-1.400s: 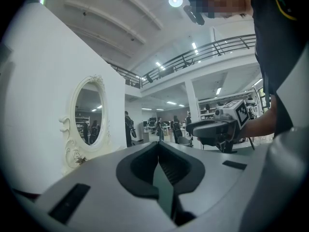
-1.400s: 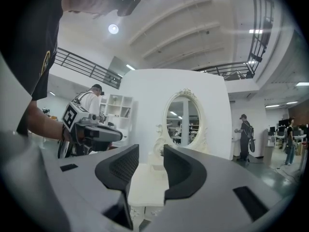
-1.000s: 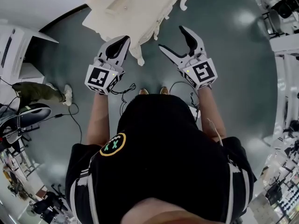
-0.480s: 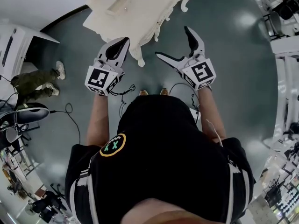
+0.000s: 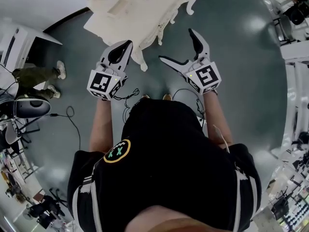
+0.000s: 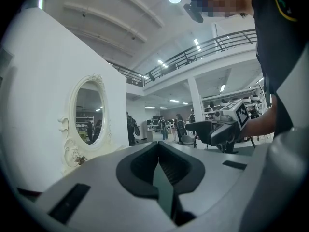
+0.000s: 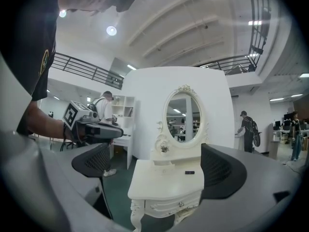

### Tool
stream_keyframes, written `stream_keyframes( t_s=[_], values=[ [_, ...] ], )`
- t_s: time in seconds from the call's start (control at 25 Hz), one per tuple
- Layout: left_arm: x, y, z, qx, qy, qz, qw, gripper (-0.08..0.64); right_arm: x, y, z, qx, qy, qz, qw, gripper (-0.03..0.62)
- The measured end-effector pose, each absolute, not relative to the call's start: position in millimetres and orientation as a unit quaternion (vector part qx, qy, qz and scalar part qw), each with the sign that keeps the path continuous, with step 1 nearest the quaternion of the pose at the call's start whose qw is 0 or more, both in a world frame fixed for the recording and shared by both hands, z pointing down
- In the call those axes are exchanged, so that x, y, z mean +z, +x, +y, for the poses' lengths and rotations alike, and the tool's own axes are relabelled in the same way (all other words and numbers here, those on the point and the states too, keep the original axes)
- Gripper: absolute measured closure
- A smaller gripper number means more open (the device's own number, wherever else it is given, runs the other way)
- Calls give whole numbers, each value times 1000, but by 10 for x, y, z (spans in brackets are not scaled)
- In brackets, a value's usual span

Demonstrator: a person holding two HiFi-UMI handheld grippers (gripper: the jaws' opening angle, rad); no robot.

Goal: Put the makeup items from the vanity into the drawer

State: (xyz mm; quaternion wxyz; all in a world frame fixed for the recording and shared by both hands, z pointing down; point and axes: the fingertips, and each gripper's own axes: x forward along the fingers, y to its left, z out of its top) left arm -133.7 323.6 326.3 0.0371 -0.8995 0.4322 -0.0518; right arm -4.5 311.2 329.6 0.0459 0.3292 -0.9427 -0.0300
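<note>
Standing before the white table, the person holds the right hand-held gripper with its jaws spread wide and nothing between them. The left hand-held gripper has its jaws pressed together, empty. A small dark makeup item lies on the tabletop below the oval mirror, above the closed drawer.

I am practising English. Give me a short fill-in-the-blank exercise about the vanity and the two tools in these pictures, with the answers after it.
1. The jaws of the left tool are ___.
2. The jaws of the right tool stand wide ___, with nothing between them.
3. The mirror on the white vanity has an ___ shape.
4. The vanity's drawer is ___.
Answers: shut; open; oval; closed.
</note>
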Motion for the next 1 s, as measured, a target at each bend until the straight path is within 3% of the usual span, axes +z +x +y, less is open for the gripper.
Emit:
stream_keyframes(
  t_s=[0.52, 1.0],
  values=[
    [3420, -1110, 3058, -66, -895, 441, 21, 538, 3472, 238, 2862, -12, 324, -945, 43, -6],
    [3681, -1209, 1710, -52, -903, 427, 2, 538, 3723, 149, 1612, -6, 337, -939, 69, -6]
  ],
)
